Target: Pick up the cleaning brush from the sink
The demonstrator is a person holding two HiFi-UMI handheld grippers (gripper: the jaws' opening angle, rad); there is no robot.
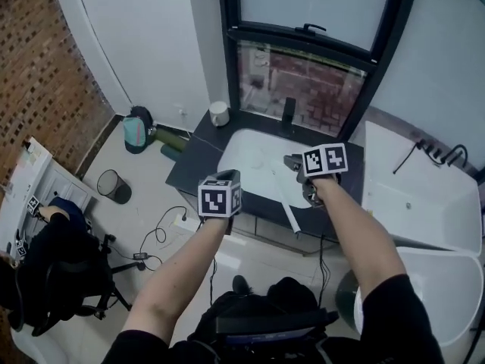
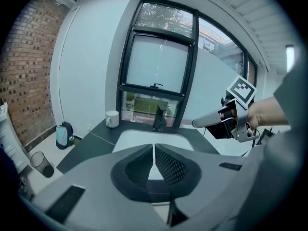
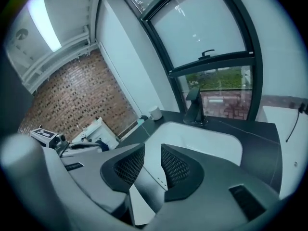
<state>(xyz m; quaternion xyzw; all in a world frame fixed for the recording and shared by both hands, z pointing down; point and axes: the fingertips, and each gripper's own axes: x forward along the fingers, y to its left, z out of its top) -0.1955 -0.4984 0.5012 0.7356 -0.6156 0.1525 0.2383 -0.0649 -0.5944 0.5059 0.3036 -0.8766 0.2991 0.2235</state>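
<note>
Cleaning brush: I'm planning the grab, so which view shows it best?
The head view: the cleaning brush shows its whole long white handle, slanting over the near side of the sink. The right gripper view catches only what seems a short stretch between its jaws; the left gripper view does not show it.

cleaning brush bristle end too small to tell; bathtub cut off at right edge

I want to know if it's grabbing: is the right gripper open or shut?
Open. The right gripper shows a clear gap between its jaws in its own view.
</note>
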